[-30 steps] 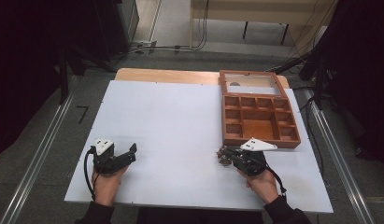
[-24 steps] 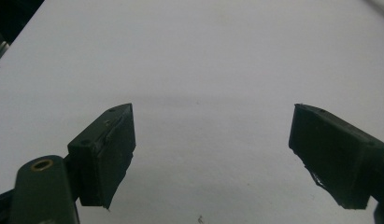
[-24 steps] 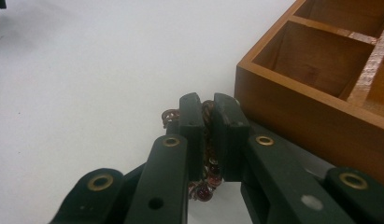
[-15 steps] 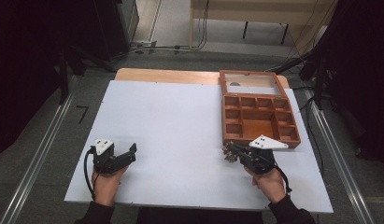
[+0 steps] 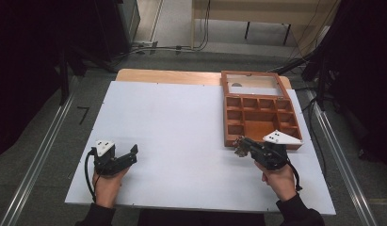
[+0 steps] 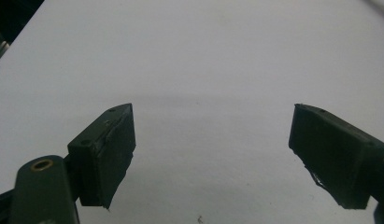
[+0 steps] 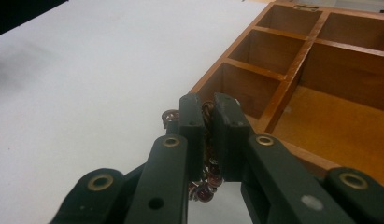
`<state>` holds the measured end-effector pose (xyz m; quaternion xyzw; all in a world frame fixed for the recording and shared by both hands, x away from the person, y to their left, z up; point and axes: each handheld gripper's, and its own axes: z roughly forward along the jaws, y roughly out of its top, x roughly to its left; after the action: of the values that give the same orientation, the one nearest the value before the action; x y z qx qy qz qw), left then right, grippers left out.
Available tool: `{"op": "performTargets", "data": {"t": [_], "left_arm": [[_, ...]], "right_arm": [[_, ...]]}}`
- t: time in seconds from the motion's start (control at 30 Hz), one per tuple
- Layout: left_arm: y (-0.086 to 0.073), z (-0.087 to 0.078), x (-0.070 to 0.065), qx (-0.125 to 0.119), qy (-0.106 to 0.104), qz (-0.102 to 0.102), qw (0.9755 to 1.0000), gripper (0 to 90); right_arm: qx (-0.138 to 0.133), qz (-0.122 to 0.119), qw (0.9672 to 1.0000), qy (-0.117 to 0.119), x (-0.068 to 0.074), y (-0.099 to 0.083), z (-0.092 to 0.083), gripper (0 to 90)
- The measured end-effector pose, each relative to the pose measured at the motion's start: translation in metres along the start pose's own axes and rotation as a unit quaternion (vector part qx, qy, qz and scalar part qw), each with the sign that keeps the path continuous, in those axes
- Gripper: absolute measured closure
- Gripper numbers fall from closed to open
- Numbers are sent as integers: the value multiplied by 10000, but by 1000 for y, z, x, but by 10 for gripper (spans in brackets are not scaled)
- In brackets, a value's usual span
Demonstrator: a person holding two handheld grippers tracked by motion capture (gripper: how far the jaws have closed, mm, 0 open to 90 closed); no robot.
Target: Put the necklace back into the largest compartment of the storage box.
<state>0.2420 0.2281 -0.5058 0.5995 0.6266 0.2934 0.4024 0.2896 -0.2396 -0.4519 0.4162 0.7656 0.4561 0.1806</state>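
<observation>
Right gripper point(image 7: 206, 122) pinches a bead chain point(image 7: 204, 186) at lower centre, beside the box point(image 7: 292, 88); dangling loops may snag its rim. Left gripper point(image 6: 213, 154) stands wide, empty.

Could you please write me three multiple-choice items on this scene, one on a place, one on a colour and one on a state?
1. Where does the wooden box sit on the table?
A. far right
B. near left
C. centre

2. What colour is the tabletop?
A. green
B. white
C. black

3. How does the right gripper stand?
A. wide open
B. lying on the table
C. shut on a beaded chain

Answers: 1 A, the high view shows it along the right edge. 2 B, the surface is plain white. 3 C, its fingers pinch the chain.
</observation>
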Motion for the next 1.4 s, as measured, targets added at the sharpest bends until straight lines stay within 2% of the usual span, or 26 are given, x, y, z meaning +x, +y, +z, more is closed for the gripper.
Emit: {"op": "performTargets", "data": {"t": [0.73, 1.13, 1.4], "left_arm": [[0, 0, 0, 0, 2, 12, 10000, 153], [0, 0, 0, -19, 15, -4, 10000, 154], [0, 0, 0, -15, 8, -8, 10000, 154]], "right_arm": [[-246, 343, 9984, -370, -32, 17, -6, 800], [-396, 564, 9955, -648, -51, 30, -2, 800], [-334, 715, 9937, -796, -63, 31, 7, 800]]}}
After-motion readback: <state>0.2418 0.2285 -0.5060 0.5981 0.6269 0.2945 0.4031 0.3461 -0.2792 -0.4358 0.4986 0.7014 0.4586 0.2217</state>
